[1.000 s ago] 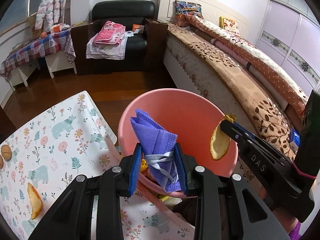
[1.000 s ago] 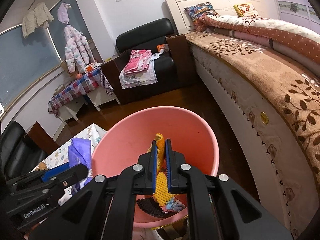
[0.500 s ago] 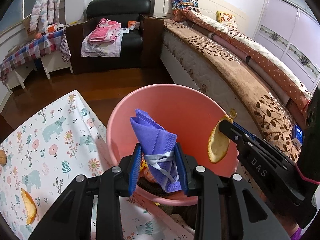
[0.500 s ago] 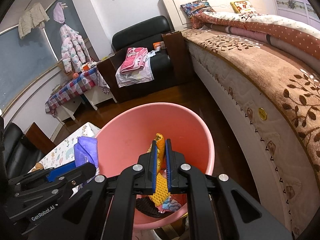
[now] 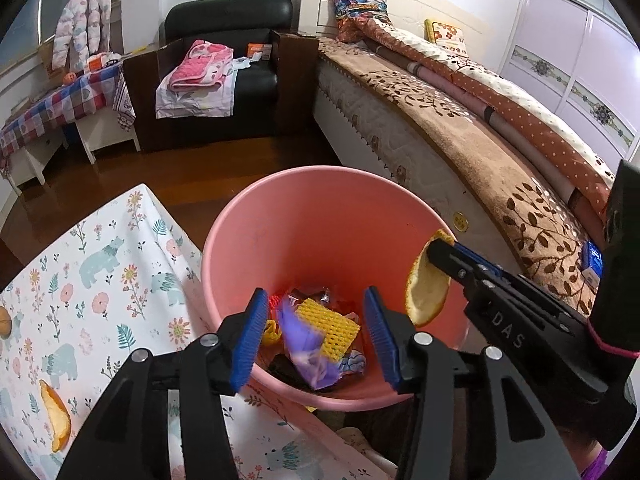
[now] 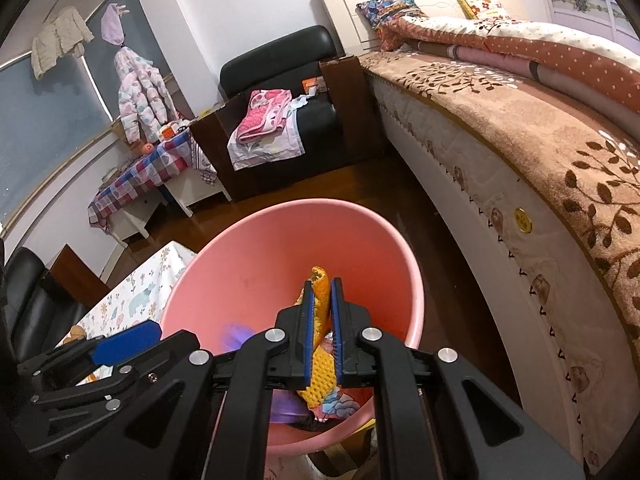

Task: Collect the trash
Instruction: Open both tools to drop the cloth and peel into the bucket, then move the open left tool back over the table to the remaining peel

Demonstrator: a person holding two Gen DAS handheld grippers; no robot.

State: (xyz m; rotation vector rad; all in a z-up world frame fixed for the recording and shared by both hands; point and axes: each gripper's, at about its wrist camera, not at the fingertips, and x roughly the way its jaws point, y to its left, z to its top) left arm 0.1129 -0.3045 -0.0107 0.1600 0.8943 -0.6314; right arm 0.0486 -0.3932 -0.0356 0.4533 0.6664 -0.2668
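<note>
- Tongs first: left gripper (image 5: 316,330) has just sprung wide, purple mask (image 5: 306,344) dropping (blurred) into the pink bin (image 5: 280,216).
- Right gripper (image 6: 320,322) clenched on orange peel (image 6: 320,286) over the bin; released near the rim, it might fall outside.
- Peel (image 5: 56,420) lies on the tablecloth (image 5: 100,264).

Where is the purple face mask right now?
In the left wrist view the purple face mask is down inside the pink bucket, a blur beside the yellow foam net, below the open left gripper, whose jaws have just been opening.
</note>
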